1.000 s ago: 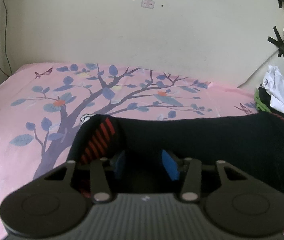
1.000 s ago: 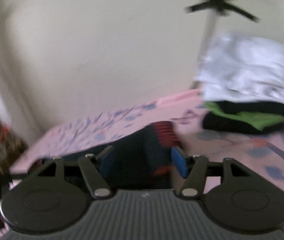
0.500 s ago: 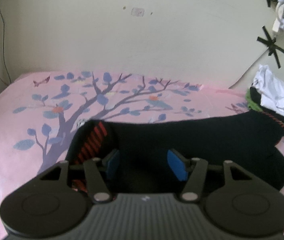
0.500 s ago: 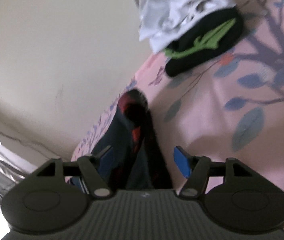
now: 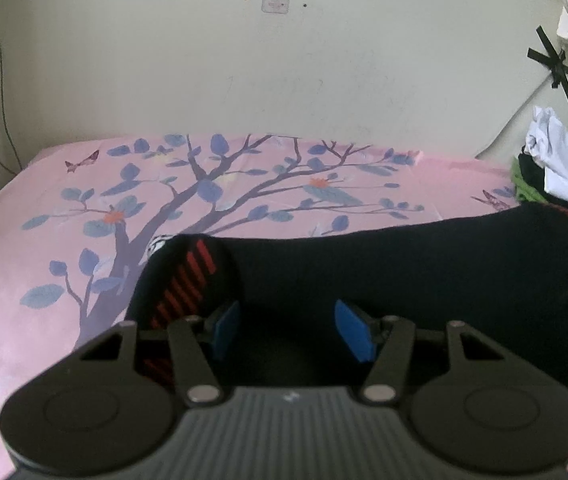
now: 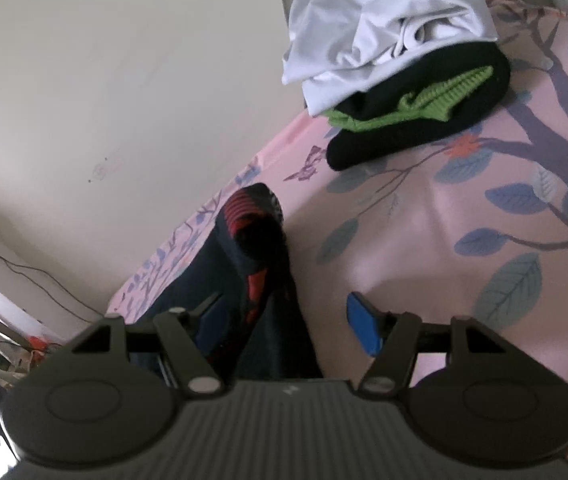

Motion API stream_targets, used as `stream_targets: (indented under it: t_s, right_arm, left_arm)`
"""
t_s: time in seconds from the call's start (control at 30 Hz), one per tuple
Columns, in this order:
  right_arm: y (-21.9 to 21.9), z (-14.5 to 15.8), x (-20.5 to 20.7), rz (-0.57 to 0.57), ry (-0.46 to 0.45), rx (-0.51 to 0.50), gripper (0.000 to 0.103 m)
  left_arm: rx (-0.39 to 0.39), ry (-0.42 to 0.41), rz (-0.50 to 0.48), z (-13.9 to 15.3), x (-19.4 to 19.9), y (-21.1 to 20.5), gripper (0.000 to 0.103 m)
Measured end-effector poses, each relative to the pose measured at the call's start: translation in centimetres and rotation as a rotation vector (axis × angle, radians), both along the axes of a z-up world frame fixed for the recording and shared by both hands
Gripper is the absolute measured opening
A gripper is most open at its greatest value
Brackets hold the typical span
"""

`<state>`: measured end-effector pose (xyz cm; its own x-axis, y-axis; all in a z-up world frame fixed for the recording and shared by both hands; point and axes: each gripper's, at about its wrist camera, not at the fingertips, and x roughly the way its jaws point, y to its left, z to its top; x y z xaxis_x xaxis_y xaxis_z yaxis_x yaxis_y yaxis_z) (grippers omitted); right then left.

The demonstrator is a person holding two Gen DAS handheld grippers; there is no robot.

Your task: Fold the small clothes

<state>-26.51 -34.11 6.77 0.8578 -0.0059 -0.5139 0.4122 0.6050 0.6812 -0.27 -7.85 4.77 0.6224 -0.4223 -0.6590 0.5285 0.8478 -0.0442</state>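
Home bedroom: pink tree-print bedsheet (image 5: 243,184), clothes pile (image 6: 396,52), plain wall (image 5: 243,72).

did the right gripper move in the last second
Yes. The right gripper has rolled and tipped down toward the bed: the clothes pile, level at right before, now sits tilted near the top, and the pink sheet fills more of the view.

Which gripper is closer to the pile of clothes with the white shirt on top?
Right. The right gripper faces the clothes pile across open sheet; the left gripper sees it far to its right, beyond the black sock.

Parted left claw (image 5: 288,330) over black sock (image 5: 424,272)
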Motion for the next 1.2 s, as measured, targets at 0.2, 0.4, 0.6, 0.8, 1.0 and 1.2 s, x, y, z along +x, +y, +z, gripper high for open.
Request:
stream_targets:
  t_s: [0.2, 0.4, 0.6, 0.8, 1.0, 1.2]
  right_arm:
    - [0.5, -0.1, 0.6, -0.002, -0.015, -0.044, 0.06]
    - [1.3, -0.1, 0.1, 0.024, -0.019, -0.108, 0.062]
    - [1.1, 0.0, 0.4, 0.081, -0.004, -0.117, 0.062]
    - [1.0, -0.1, 3.7, 0.121, -0.003, -0.063, 0.064]
    - [5.1, 3.9, 6.2, 0.171, -0.025, -0.205, 0.024]
    - [13.4, 10.8, 8.5, 0.369, -0.115, -0.46, 0.022]
  left_arm:
    - [0.016, -0.025, 0.0, -0.4, -0.1, -0.6, 0.056]
    - [0.009, -0.04, 0.015, -0.6, -0.5, -0.5, 0.056]
    - [-0.059, -0.017, 0.016, -0.3, -1.6, 1.2, 0.056]
    - [-0.221, 0.004, -0.043, 1.5, -2.9, 2.8, 0.035]
    - [-0.166, 0.098, -0.069, -0.7, -1.3, 1.6, 0.013]
    - [-0.311, 0.127, -0.054, 0.8, -1.0, 5.3, 0.014]
